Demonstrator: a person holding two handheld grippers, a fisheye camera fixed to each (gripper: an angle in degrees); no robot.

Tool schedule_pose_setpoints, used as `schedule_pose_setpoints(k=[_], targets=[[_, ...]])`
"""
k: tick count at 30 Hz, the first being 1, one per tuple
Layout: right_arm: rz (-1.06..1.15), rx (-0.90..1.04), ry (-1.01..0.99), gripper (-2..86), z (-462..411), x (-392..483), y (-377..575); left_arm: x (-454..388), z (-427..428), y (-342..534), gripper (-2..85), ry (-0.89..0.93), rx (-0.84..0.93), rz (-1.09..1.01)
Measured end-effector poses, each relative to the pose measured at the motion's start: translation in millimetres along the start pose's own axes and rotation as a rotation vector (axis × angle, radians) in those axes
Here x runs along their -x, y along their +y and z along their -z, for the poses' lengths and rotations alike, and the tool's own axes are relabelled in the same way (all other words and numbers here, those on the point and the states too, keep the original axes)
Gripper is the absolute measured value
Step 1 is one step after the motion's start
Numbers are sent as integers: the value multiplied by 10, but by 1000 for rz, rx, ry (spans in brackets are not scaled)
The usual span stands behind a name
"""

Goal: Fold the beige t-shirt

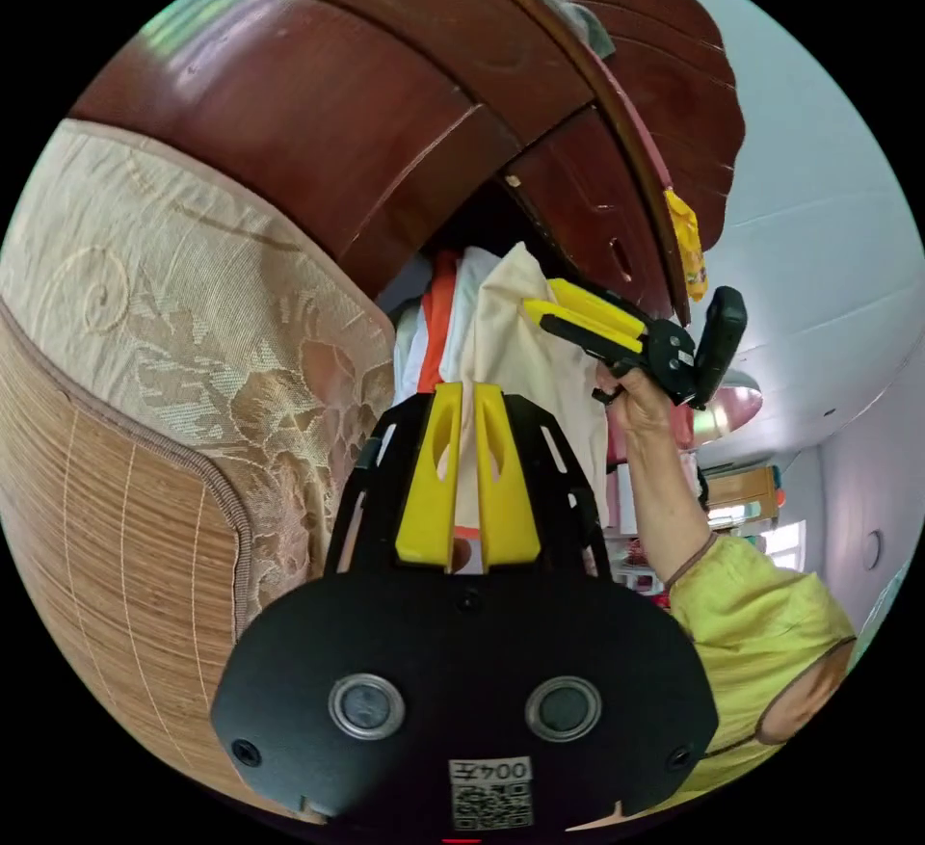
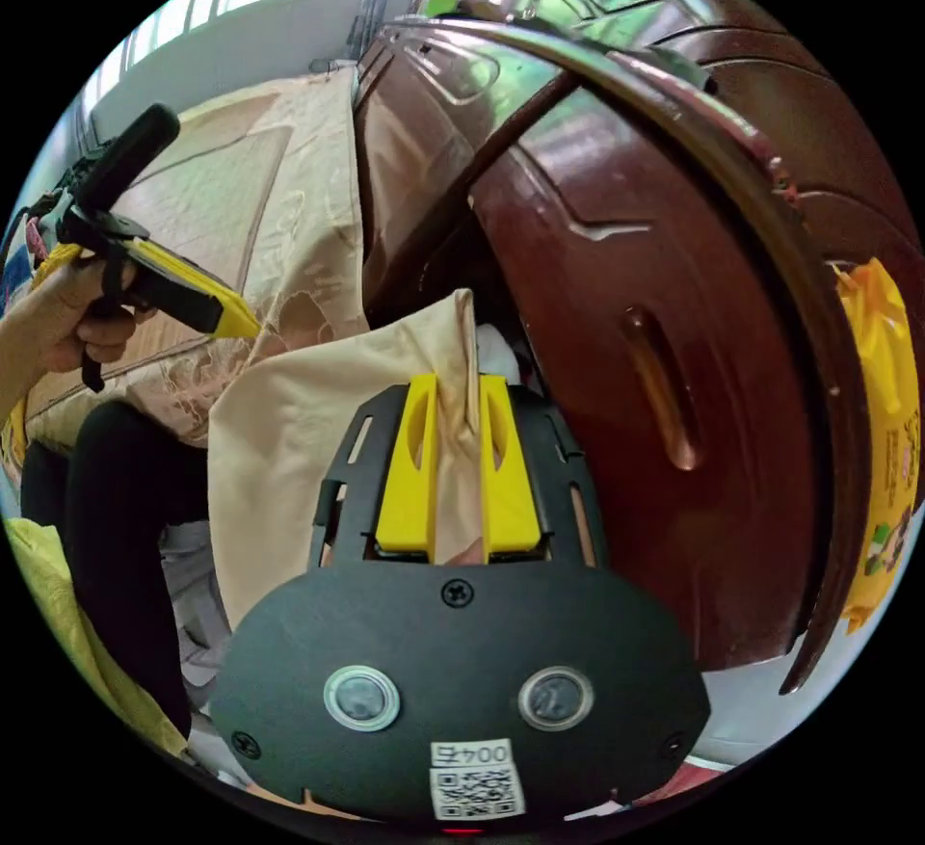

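Beige t-shirt (image 2: pixel 318 421) cloth runs up between the yellow jaws of the right hand-held gripper (image 2: pixel 455 392), which pinch a folded edge of it; the left hand-held gripper (image 1: pixel 466 402) likewise clamps narrow on the same soft, smooth fabric (image 1: pixel 520 354), held up in front of glossy carved dark wood (image 1: pixel 366 132). From the left gripper view, orange-and-white cloth (image 1: pixel 436 325) shows behind the shirt, beside a floral woven cushion (image 1: pixel 193 305) and a bamboo mat (image 1: pixel 116 556). From the right gripper view, a crinkly yellow packet (image 2: pixel 882 421) hangs off the wood.
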State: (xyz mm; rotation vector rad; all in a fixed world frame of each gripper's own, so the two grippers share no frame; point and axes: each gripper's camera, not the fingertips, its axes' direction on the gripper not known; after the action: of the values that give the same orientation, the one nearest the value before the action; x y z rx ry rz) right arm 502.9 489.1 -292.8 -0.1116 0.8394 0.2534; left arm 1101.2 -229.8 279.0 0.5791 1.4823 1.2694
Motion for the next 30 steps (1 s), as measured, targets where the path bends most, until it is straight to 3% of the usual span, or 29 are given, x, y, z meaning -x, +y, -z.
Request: schedule_pose_setpoints(k=[6, 13, 16, 21, 30], targets=[[-202, -139, 84, 75, 796, -367, 1044, -934, -93, -109, 4, -35, -97, -219], [-334, -90, -28, 63, 743, -805, 2079, -1513, -858, -496, 2, -268, 69, -277], [-373, -3, -69, 76, 450, -1072, 2281, -1423, -982, -660, 2, -213, 101, -199], [-518, -51, -265, 70, 395, -1618, 2662, -1558, -980, -1012, 3, -159, 118, -138], [-534, -174, -294, 109, 1607, -1351, 3890, -2158, -188, -1229, 9, -116, 24, -166]])
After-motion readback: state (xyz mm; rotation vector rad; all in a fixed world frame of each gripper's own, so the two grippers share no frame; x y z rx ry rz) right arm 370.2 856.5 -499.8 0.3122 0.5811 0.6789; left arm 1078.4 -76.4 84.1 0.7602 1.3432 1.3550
